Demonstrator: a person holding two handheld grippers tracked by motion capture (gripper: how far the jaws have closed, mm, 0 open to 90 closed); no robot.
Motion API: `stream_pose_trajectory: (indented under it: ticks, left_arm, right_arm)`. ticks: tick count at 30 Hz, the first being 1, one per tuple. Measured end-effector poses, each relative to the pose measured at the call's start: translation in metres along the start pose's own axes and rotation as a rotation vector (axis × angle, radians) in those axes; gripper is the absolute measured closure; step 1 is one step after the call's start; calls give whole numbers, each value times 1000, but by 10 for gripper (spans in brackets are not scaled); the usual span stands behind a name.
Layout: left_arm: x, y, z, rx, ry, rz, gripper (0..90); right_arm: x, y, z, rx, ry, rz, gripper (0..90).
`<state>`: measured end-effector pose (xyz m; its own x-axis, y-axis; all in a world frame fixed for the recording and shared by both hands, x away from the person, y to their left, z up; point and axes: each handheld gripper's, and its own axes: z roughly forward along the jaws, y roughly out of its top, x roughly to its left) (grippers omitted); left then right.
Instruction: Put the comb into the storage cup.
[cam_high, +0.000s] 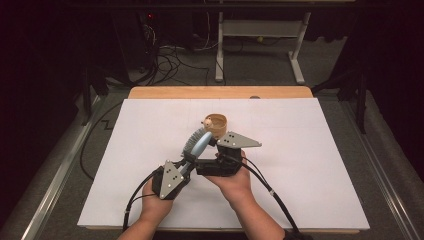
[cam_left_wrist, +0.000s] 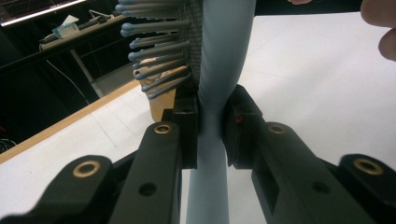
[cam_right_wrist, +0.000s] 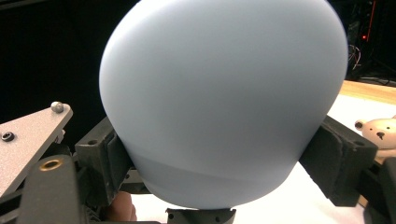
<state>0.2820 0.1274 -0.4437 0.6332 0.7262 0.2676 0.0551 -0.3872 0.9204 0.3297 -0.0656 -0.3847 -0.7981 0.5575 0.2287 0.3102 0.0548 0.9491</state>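
Smooth blue plastic hairbrush (cam_high: 196, 144), rounded back.

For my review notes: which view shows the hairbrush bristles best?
The left gripper view: the bristles stand in clear rows beside the hairbrush handle clamped in the left gripper. The high view shows them small and far. The right gripper view shows the brush's smooth back.

high view overhead; gripper views close-up.
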Motion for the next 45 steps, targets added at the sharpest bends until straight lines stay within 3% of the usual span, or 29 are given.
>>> stream_pose_trajectory:
  ticks: [11, 26, 45]
  left_arm:
    - [0, 0, 0, 4, -3, 0, 773]
    - [2, -1, -1, -10, -31, -14, 762]
    - [6, -2, 0, 0, -60, -47, 616]
  right_arm:
    - [0, 1, -1, 14, -9, 1, 203]
    - [3, 2, -2, 16, -15, -37, 209]
    - [6, 2, 0, 21, -7, -44, 210]
